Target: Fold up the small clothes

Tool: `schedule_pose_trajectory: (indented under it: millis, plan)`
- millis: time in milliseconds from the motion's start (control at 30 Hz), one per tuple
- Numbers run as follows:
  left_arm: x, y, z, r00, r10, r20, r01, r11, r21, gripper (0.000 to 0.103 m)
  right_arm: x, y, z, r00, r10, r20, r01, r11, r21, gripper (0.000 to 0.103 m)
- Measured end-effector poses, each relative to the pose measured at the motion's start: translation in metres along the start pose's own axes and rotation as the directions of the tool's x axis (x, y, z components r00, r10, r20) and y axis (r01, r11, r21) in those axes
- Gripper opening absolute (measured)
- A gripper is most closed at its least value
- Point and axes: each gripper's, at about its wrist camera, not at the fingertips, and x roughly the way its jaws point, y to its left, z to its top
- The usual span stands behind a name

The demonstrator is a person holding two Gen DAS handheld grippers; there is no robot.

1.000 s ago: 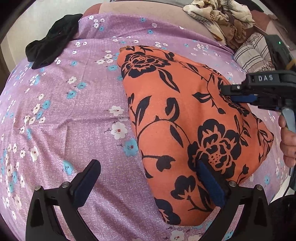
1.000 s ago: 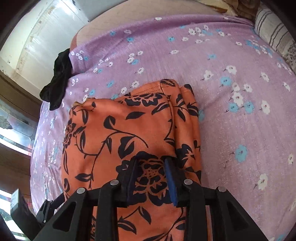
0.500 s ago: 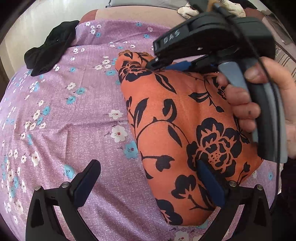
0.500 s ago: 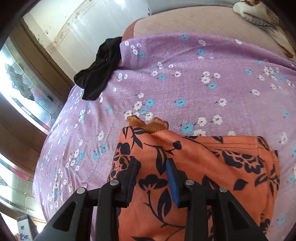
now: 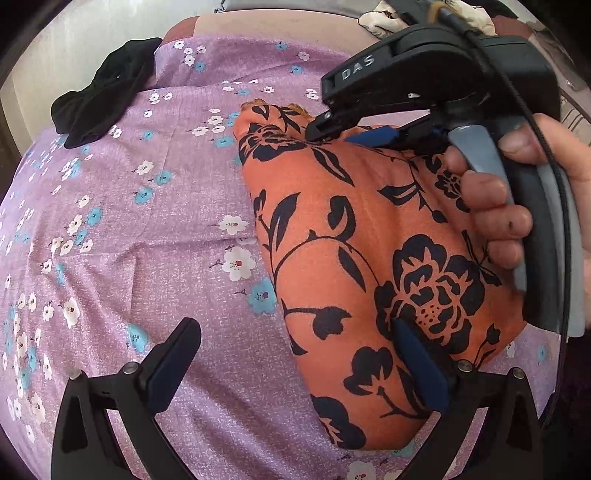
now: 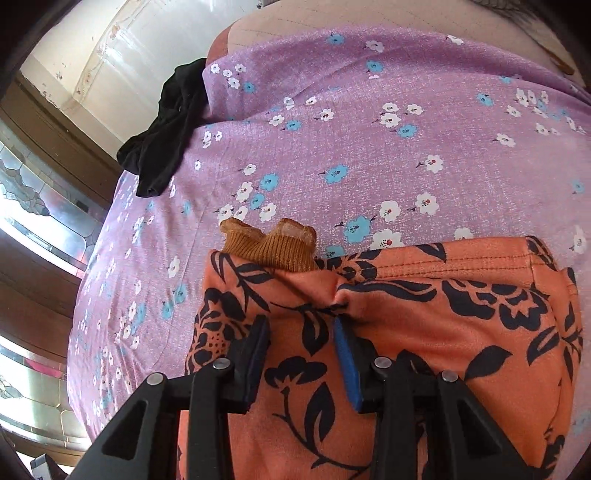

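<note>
An orange garment with black flowers (image 5: 354, 236) lies folded on the purple flowered bedsheet (image 5: 147, 229). My left gripper (image 5: 295, 354) is open; its right finger rests on the garment's near corner, its left finger is over bare sheet. My right gripper (image 6: 301, 350) is narrowly open and presses on the garment (image 6: 424, 332) near its far edge. It also shows in the left wrist view (image 5: 332, 129), over the garment's far end. A brown ribbed piece (image 6: 280, 243) sticks out from under that far edge.
A black garment (image 5: 99, 92) lies at the sheet's far left corner, also in the right wrist view (image 6: 166, 140). A pile of pale clothes (image 5: 391, 18) sits at the back right. A wooden frame with patterned glass (image 6: 33, 206) is to the left.
My right gripper has swept from the garment's right side across to its far left end, folding the cloth over. The garment now lies narrower. My left gripper has stayed put.
</note>
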Motion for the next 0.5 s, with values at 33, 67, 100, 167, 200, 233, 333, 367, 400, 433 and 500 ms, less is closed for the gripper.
schedule_pose_trajectory:
  millis: [33,67,100,167,200,233,333,367,400,433,500]
  plan:
    - [-0.001,0.0,0.001,1.0,-0.002,-0.007,0.002,1.0,-0.005,0.103,-0.01,-0.001,-0.001,1.0,0.0,0.018,-0.001,1.0,0.006,0.043]
    - [-0.002,0.001,0.002,1.0,-0.005,-0.017,0.005,1.0,-0.008,0.103,-0.021,-0.003,-0.002,0.999,0.004,0.039,-0.004,1.0,0.012,0.044]
    - [-0.003,0.001,0.005,1.0,-0.011,-0.029,0.011,1.0,-0.008,0.103,-0.032,-0.007,-0.003,0.998,0.006,0.059,-0.007,1.0,0.02,0.045]
    - [-0.008,0.005,0.012,0.999,-0.036,-0.04,0.036,0.999,-0.011,0.103,-0.053,-0.017,-0.006,0.996,-0.012,0.086,0.008,0.999,0.043,0.05]
    - [-0.013,0.009,0.015,0.999,-0.049,-0.015,0.049,0.998,-0.029,0.103,-0.062,-0.023,-0.008,0.996,-0.02,0.088,0.015,0.998,0.057,0.05]
    - [-0.021,0.014,0.018,0.998,-0.054,0.025,0.055,0.997,-0.054,0.103,-0.069,-0.031,-0.01,0.996,-0.019,0.089,0.012,0.997,0.073,0.05]
    - [-0.036,0.027,0.025,0.993,-0.056,0.103,0.067,0.991,-0.112,0.103,-0.084,-0.055,-0.015,0.995,-0.008,0.097,-0.004,0.992,0.127,0.05]
    - [-0.034,0.03,0.027,0.993,-0.056,0.099,0.069,0.99,-0.123,0.103,-0.085,-0.064,-0.015,0.995,-0.011,0.098,-0.003,0.99,0.143,0.05]
    - [-0.03,0.031,0.028,0.995,-0.051,0.08,0.061,0.989,-0.131,0.103,-0.084,-0.071,-0.016,0.996,-0.018,0.093,0.003,0.987,0.158,0.05]
    - [-0.022,0.031,0.029,0.998,-0.039,0.052,0.046,0.99,-0.135,0.103,-0.081,-0.079,-0.017,0.996,-0.029,0.08,0.015,0.985,0.169,0.05]
    - [-0.001,0.026,0.026,1.0,-0.018,-0.024,0.015,0.992,-0.124,0.103,-0.067,-0.092,-0.02,0.998,-0.053,0.045,0.045,0.983,0.178,0.05]
